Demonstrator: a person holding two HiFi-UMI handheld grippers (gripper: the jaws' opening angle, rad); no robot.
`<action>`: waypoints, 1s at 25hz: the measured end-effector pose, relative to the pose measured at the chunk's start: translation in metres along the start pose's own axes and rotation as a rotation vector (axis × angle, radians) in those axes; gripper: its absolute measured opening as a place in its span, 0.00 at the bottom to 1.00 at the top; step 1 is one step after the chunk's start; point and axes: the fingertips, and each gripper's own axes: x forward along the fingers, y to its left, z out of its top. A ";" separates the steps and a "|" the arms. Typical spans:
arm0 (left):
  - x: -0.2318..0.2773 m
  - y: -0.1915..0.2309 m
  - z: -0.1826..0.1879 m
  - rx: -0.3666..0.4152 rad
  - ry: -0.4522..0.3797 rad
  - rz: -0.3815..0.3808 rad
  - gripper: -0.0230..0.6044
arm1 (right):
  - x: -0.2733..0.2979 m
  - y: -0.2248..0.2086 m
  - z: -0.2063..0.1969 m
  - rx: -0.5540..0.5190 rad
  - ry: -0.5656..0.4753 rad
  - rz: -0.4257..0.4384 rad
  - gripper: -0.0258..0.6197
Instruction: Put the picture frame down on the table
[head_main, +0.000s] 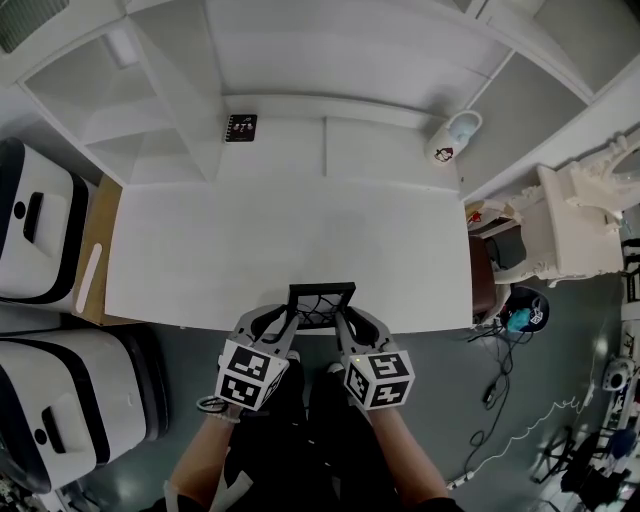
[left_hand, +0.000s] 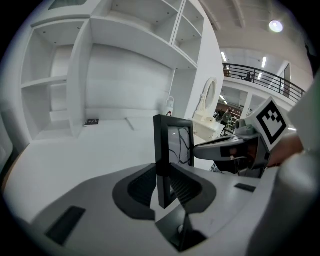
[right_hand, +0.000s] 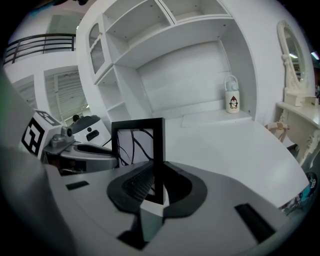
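Picture frame (head_main: 321, 304) held upright at the near edge of the white table (head_main: 280, 240).
The left gripper (head_main: 284, 320) is clenched on its left rail and the right gripper (head_main: 345, 320) on its right. If either lets go before the base rests, the frame could twist and tip off the edge.

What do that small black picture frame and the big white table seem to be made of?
Small black picture frame: a matte black moulding with square edges, probably painted wood or plastic; nothing shows which. Big white table: a smooth, even white top with a dull finish and no visible grain, likely laminate or painted board.
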 end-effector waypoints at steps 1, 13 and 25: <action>0.002 0.002 -0.003 -0.004 0.011 -0.005 0.17 | 0.003 0.000 -0.003 0.003 0.009 -0.003 0.13; 0.024 0.017 -0.031 -0.069 0.103 -0.064 0.17 | 0.025 -0.007 -0.028 0.046 0.077 -0.028 0.12; 0.043 0.033 -0.040 -0.240 0.151 -0.126 0.18 | 0.045 -0.017 -0.032 0.081 0.103 -0.028 0.10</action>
